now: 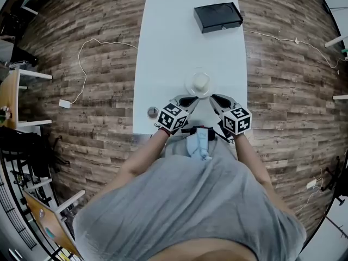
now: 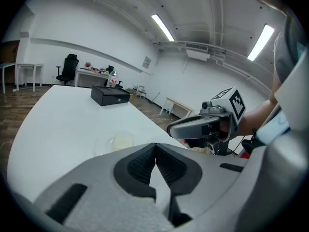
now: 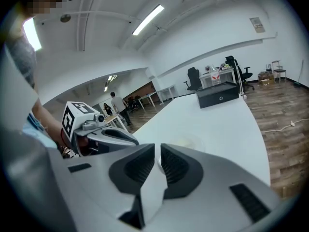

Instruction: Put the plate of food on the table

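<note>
Status: clear glass plate of pale food (image 1: pixel 199 84) sits on the white rectangular table (image 1: pixel 163 48), near its near edge | my left gripper (image 1: pixel 188 99) closed, empty | my right gripper (image 1: pixel 218 98) barely parted, empty | Risk: either jaw drifting forward could shove the plate.

Wood-plank floor (image 1: pixel 98 31) surrounds a long white table (image 1: pixel 163 48); strip lights (image 2: pixel 162 27) line the white ceiling (image 2: pixel 203 13).

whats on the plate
A pale lump of food sits in the middle of the clear plate, which rests on the table. Nothing else shows on the plate. What the food is cannot be told, and its underside is covered.
</note>
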{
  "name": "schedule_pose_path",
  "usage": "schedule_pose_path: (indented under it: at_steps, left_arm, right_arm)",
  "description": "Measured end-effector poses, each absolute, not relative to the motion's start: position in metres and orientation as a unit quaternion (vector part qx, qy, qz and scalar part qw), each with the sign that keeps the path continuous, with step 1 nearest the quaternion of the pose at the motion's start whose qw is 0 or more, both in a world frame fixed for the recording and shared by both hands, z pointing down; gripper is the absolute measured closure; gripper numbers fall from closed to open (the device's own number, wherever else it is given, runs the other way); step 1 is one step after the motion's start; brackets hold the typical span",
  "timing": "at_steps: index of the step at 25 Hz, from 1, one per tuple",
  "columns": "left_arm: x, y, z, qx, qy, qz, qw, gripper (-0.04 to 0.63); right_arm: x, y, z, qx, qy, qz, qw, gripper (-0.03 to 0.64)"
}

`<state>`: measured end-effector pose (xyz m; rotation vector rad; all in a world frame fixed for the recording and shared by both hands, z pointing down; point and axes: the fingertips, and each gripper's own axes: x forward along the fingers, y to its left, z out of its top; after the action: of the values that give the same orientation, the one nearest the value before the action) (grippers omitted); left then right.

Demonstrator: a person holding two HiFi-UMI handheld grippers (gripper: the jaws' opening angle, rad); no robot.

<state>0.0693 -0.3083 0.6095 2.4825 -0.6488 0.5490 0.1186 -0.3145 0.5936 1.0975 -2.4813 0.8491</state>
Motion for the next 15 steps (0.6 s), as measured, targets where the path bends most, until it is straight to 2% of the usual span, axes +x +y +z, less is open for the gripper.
schedule_pose_path:
  at_steps: [15]
  left_arm:
    - [0.061, -0.283, 0.548, 0.953, -0.228, 0.144, 0.140, 0.575]
  right_arm:
    - [0.115, -0.277, 0.542, 0.376, -0.899, 0.202, 0.098, 0.578]
